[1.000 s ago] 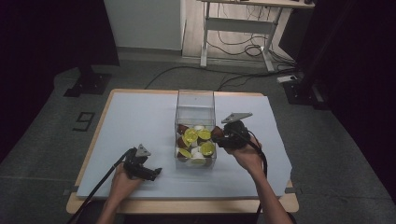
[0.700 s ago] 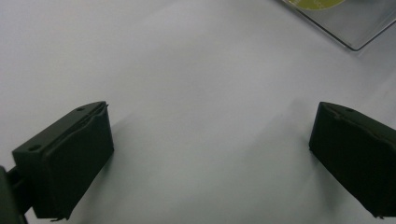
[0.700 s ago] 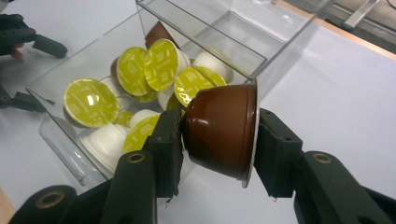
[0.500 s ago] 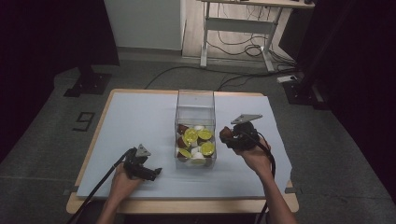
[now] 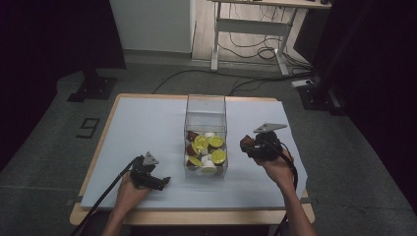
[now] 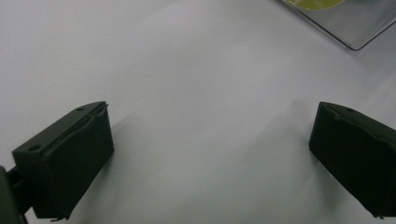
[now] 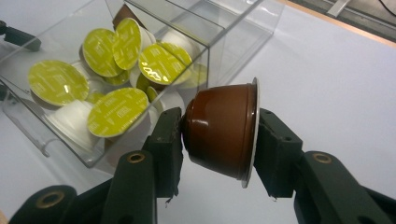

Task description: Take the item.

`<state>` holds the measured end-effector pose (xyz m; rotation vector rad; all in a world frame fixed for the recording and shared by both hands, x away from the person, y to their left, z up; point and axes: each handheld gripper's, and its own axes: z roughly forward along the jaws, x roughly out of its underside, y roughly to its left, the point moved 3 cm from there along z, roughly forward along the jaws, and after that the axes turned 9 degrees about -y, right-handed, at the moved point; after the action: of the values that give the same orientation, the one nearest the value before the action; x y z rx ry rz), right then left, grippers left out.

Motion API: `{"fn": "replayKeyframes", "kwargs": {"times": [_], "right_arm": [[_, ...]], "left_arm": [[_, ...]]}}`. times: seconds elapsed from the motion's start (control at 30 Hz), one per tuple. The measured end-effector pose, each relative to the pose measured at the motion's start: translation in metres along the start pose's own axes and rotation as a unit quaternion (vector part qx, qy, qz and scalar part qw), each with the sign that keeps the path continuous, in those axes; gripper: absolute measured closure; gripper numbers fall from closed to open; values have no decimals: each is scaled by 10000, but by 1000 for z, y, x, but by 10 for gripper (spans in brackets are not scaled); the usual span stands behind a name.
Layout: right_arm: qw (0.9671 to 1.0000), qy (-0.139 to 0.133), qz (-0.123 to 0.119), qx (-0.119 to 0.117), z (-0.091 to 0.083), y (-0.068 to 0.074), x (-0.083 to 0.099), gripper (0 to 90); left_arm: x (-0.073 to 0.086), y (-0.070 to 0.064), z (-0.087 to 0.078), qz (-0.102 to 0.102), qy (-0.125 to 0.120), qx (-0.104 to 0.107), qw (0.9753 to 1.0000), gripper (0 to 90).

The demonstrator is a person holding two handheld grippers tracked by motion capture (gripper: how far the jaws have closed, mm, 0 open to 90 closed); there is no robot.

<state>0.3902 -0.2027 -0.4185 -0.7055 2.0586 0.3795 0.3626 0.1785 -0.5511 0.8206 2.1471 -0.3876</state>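
A clear plastic box (image 5: 205, 115) stands mid-table, holding several coffee capsules with yellow-green lids (image 5: 200, 143) plus white and brown ones. My right gripper (image 5: 247, 145) hovers just right of the box, shut on a brown capsule (image 7: 222, 130) held sideways between its pads, its foil rim against the right pad. The box (image 7: 201, 28) lies just beyond it in the right gripper view. My left gripper (image 5: 158, 182) rests low on the white sheet near the front left, jaws wide open with bare table between its pads (image 6: 70, 154). A corner of the box (image 6: 350, 28) shows at top right.
A white sheet (image 5: 147, 123) covers the wooden table (image 5: 98, 221). Both forearms come in over the front edge. Behind the table stand a desk frame (image 5: 251, 29) and loose cables on the floor.
The right gripper has drawn back to the right, away from the box, carrying the brown capsule. The left gripper has stayed put.
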Motion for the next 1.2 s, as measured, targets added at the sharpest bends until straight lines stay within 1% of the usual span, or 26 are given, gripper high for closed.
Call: {"fn": "replayKeyframes", "kwargs": {"times": [0.07, 0.1, 0.3, 0.33, 0.5, 0.7, 1.03, 1.2], "right_arm": [[10000, 4, 24, 18, -1, -2, 3, 559], [10000, -17, 78, 24, -1, -5, 6, 559], [9998, -18, 176, 59, -2, -10, 14, 559], [9997, -24, 224, 74, -2, -11, 17, 559], [9997, -67, 232, 97, -2, -13, 23, 559], [9996, -51, 262, 124, 2, -14, 32, 559], [9997, -59, 213, 131, 8, -14, 45, 559], [9997, -61, 190, 147, 9, -14, 47, 558]], "left_arm": [[0, 0, 0, 0, -1, 0, 10000, 0], [0, 0, 0, -1, -1, 0, 10000, 0], [0, 0, 0, -3, -6, -5, 10000, 0], [0, 0, 0, 1, -11, -8, 10000, 0], [0, 0, 0, 0, -3, -2, 10000, 0], [0, 0, 0, 4, 2, 3, 10000, 0], [0, 0, 0, -3, -2, -1, 10000, 0], [0, 0, 0, -4, -2, -2, 10000, 0]]}}
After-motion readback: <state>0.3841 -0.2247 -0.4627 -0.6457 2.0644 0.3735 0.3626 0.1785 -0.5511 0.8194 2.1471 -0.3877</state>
